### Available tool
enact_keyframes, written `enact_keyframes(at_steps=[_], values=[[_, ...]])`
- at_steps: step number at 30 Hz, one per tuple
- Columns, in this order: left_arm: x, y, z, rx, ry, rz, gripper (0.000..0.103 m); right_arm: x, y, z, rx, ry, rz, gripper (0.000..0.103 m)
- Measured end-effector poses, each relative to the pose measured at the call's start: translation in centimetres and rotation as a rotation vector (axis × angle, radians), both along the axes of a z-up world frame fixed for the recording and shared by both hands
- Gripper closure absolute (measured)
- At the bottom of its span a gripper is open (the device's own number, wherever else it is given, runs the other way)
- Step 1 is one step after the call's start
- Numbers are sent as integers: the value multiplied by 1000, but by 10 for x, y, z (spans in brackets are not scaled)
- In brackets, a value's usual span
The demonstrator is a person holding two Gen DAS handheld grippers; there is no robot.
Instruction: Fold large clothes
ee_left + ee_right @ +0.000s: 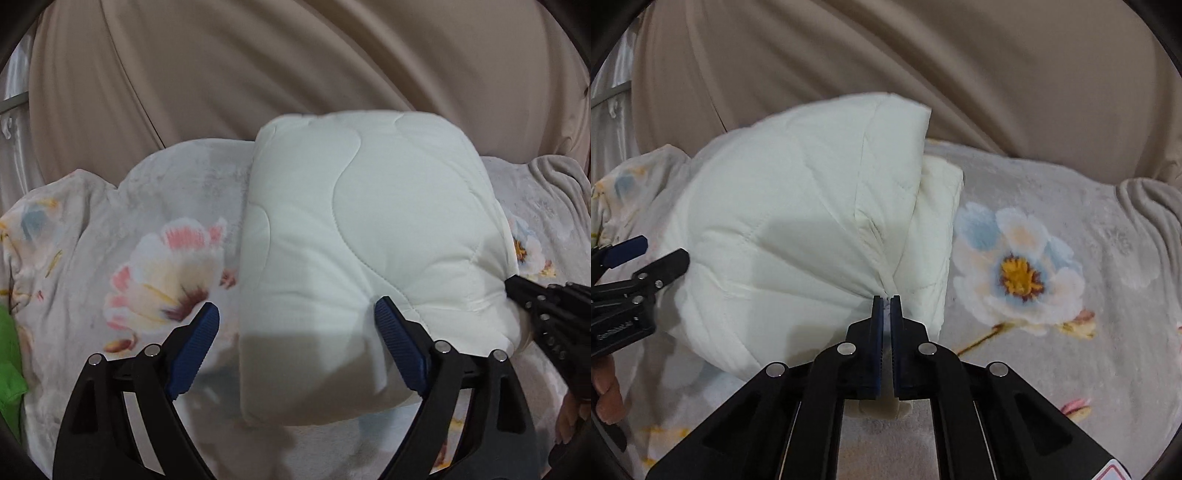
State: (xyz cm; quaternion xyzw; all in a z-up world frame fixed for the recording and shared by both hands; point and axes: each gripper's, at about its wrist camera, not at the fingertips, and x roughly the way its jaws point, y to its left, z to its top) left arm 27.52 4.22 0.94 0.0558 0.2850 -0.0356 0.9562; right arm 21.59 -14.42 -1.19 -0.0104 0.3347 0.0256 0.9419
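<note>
While a beige curtain (258, 66) hangs behind, the floral blanket (155, 266) carries a folded white quilted comforter (362, 229). Right tool (885, 297) pinches its bunched edge tight; left tool (297, 314) gapes wide, straddling its near corner.

Brightness: even, soft indoor light, fairly dim, muted colours
Shadows: grey patch on the near face of the quilt (369, 229) in the left view, between the left gripper (297, 314) fingers; a like patch mid-quilt (798, 221) in the right view, left of the right gripper (885, 300)
Glare: small highlights on the silver pins of both grippers only
Blur: floral blanket (155, 266) soft left of the quilt; curtain (295, 55) behind the quilt smooth, little detail
Distortion: strong fisheye bend, black corners, curtain folds bowed above the quilt
Sharpest: quilt stitching and blue ribbed pads (399, 350)
</note>
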Motion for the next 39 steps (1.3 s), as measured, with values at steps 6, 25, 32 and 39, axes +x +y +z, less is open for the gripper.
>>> enact_keyframes(at_steps=[6, 25, 32, 39], values=[[-14, -3, 6, 11, -47, 48, 17, -25, -6, 20, 45, -66, -27, 100], [-108, -14, -33, 3, -17, 96, 7, -136, 6, -19, 56, -16, -59, 71], [-112, -20, -37, 33, -35, 110, 7, -132, 7, -30, 64, 26, -85, 65], [-115, -26, -38, 57, -50, 101, 6, -130, 7, -33, 68, 41, -93, 63]])
